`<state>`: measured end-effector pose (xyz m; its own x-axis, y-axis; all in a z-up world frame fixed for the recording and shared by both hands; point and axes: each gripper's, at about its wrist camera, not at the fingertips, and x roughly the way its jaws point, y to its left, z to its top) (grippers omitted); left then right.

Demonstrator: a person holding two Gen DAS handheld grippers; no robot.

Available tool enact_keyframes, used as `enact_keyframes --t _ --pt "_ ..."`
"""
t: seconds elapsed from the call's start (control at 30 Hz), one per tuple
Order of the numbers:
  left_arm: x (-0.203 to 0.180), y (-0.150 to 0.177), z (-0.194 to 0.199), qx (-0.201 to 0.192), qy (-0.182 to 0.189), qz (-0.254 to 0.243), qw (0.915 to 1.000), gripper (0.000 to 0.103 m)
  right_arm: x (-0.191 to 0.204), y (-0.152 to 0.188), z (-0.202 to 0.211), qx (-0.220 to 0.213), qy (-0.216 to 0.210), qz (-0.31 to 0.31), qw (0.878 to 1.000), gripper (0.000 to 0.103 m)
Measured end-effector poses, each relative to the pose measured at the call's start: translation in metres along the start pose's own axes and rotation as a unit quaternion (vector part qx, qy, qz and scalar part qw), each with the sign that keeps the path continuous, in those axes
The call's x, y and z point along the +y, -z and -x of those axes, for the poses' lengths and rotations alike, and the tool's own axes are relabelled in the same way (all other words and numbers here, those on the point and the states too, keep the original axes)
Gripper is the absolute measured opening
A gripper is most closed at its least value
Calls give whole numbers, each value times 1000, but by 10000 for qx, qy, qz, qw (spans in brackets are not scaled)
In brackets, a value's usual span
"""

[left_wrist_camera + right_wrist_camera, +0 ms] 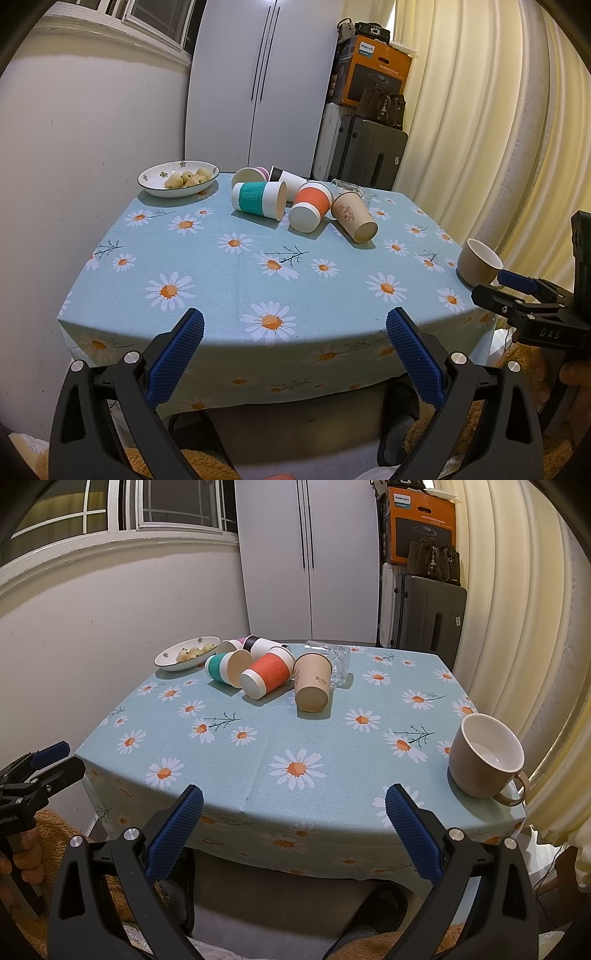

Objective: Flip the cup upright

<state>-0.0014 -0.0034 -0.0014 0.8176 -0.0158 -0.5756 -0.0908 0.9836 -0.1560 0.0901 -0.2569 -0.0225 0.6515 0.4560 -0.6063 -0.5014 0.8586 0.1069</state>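
Several paper cups lie on their sides at the far middle of the table: a teal-banded cup (258, 200) (221, 667), an orange-banded cup (310, 207) (265, 675), a plain tan cup (354, 216) (312, 686), and a black-and-white cup (286, 181) (263, 646) with a pink one behind. A beige mug (478, 262) (485, 760) stands upright at the near right edge. My left gripper (295, 354) is open and empty before the table's near edge. My right gripper (295, 830) is open and empty too, left of the mug.
A white dish of snacks (177, 179) (188, 653) sits at the far left. A clear glass (334, 661) lies on its side behind the tan cup. The daisy tablecloth (229, 280) hangs over the near edge. Wall left, curtain right, suitcases behind.
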Motion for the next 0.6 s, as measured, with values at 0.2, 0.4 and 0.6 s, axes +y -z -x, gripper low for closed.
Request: enact_keyframes --t 0.2,0.4,0.6 --pt "-1 -4 -2 75 42 61 9999 97 -4 -2 -1 63 -64 -111 9999 98" --pt "7 -20 -11 179 206 176 9995 97 -13 -19 -7 63 -147 -228 9996 98" --pt "13 -47 -27 179 399 309 9986 97 -15 -50 -27 63 -87 -60 9999 98"
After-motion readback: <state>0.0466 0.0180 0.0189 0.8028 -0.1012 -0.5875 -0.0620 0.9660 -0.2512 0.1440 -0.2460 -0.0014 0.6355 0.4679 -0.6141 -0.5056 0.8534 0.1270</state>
